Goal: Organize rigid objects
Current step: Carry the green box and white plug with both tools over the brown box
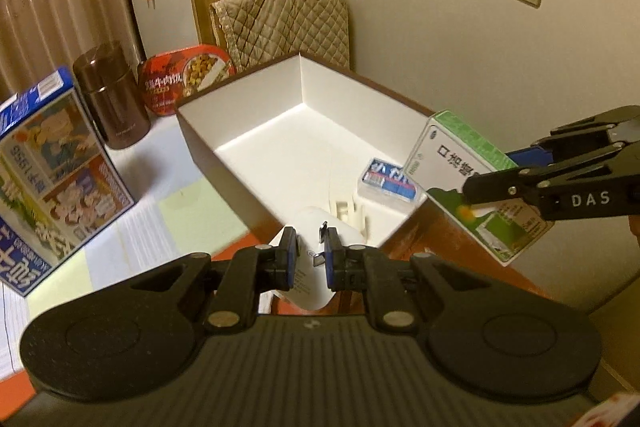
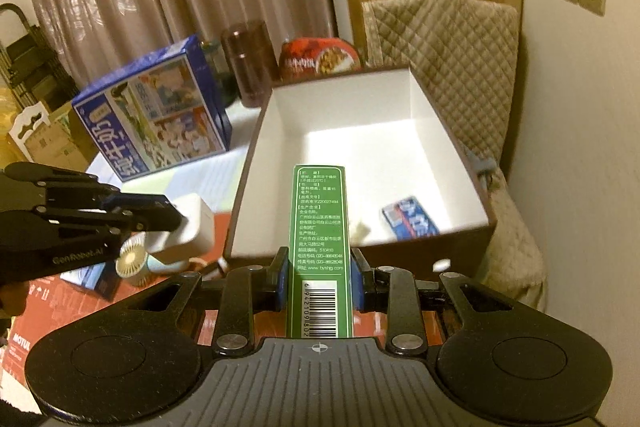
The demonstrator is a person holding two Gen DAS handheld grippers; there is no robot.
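Note:
A brown box with a white inside (image 1: pixel 240 131) (image 2: pixel 276 115) stands open on the table. In it lie a small blue and white packet (image 1: pixel 390 181) (image 2: pixel 410 221) and a small cream plastic piece (image 1: pixel 348 213). My left gripper (image 1: pixel 311 247) is shut on a white power adapter (image 1: pixel 316 279) (image 2: pixel 188 227) just above the box's near corner. My right gripper (image 2: pixel 320 267) is shut on a green and white medicine carton (image 2: pixel 320 247) (image 1: pixel 452 163) held at the box's near edge.
A blue milk carton box (image 1: pixel 60 171) (image 2: pixel 160 107), a brown jar (image 1: pixel 112 95) (image 2: pixel 248 63) and a red meal tub (image 1: pixel 184 79) (image 2: pixel 320 57) stand left of and behind the box. A quilted chair back (image 1: pixel 288 19) is beyond. A small fan (image 2: pixel 134 263) is below left.

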